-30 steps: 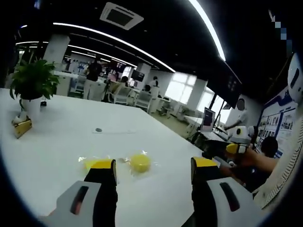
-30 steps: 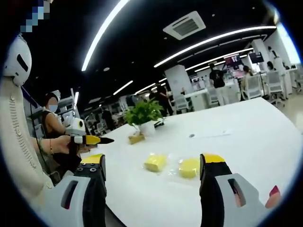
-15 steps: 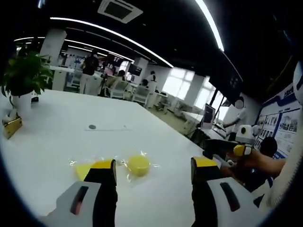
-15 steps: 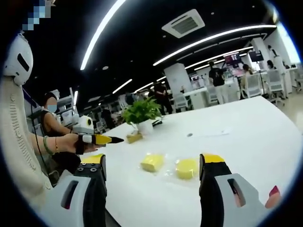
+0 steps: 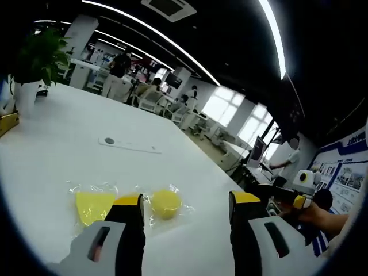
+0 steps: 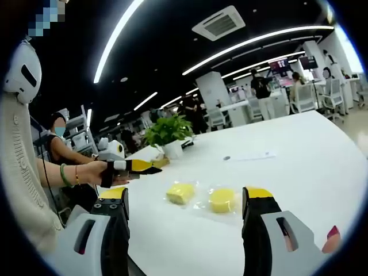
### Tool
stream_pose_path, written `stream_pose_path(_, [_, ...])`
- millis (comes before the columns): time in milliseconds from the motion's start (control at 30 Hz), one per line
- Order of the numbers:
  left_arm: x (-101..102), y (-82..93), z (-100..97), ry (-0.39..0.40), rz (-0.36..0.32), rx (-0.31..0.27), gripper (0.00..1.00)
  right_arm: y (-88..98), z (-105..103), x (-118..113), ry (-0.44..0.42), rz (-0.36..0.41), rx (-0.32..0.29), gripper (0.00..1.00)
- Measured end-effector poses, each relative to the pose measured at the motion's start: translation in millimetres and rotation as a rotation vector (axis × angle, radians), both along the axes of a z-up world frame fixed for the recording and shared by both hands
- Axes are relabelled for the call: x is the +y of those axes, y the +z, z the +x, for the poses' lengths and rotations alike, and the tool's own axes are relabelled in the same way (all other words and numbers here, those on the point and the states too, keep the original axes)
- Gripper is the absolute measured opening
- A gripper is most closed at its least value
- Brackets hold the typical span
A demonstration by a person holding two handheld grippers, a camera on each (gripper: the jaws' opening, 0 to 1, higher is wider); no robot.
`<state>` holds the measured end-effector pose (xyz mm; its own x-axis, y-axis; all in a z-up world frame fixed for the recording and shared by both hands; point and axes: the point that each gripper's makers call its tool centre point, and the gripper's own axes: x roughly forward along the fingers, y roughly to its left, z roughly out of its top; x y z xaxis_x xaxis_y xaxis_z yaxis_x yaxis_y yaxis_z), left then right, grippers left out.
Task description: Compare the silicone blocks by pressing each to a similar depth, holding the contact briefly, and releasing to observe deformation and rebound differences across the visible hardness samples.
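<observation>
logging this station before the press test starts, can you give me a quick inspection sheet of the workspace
surface: white table, bare around the samples.
job's things: square yellow block and round yellow block, each in clear wrap, lying side by side, apart, untouched.
clutter: potted plant at the far end; a small yellow-brown item by it; a flat white strip further along.
grippers: left gripper open, above the table near the round block; right gripper open, short of both blocks.
cables: nothing seen.
surroundings: open office with ceiling light strips, desks, people standing in the background.
</observation>
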<state>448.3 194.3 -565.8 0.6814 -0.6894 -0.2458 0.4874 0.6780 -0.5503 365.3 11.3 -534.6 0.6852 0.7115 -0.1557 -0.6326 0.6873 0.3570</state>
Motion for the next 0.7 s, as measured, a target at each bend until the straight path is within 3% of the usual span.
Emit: stream_pose_path(700, [-23.5,-34.5,55.4,0.028,-0.083,0.12,0.67,-24.7,11.9,-4.2,-0.017,-0.004,0.062,0.74])
